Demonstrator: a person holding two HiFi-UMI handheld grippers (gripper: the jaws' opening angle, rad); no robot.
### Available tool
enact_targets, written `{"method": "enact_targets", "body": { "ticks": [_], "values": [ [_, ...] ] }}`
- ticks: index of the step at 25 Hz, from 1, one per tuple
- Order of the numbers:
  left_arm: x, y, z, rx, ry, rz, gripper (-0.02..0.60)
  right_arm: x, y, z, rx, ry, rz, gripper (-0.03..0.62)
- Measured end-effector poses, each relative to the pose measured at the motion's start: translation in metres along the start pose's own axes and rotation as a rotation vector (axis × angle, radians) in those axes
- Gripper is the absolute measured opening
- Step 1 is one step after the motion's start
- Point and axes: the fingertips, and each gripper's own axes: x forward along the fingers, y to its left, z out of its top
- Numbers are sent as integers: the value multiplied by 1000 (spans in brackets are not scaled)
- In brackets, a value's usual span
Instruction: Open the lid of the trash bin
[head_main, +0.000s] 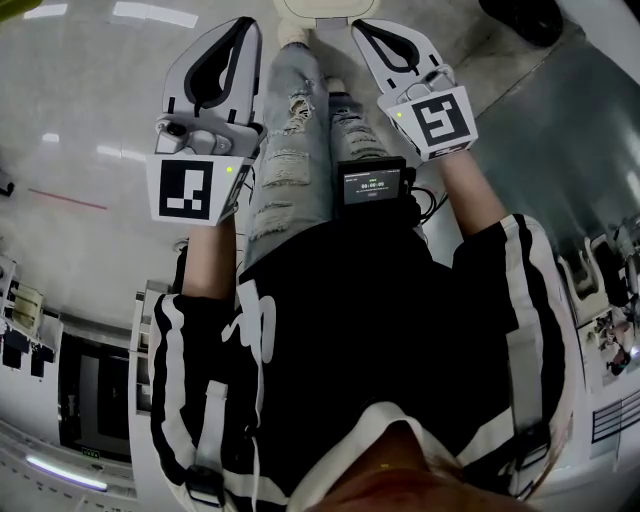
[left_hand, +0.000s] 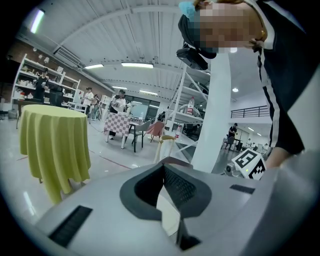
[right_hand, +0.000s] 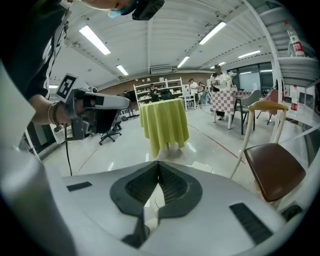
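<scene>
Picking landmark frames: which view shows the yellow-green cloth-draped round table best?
Left gripper view: the yellow-green cloth-draped round table looms large at frame left. Right gripper view shows it smaller, mid-frame. Head view doesn't show it.

The head camera looks steeply down from close above the person's torso, with the left gripper (head_main: 243, 28) and right gripper (head_main: 366, 30) at the top of the frame. Each gripper camera sits just behind its own jaws, facing level across a hall. Both catch the yellow-draped table (left_hand: 52, 145), which is at frame left in the left gripper view and at centre in the right gripper view.
</scene>
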Motion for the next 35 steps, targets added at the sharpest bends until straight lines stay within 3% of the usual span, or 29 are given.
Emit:
{"method": "enact_targets", "body": {
  "ticks": [17, 35],
  "values": [
    [-1, 15, -32, -21, 34, 28, 8, 37, -9, -73, 3, 121, 10, 9],
    [-5, 20, -39, -56, 37, 61, 8, 59, -4, -126, -46, 251, 66, 9]
  ]
}}
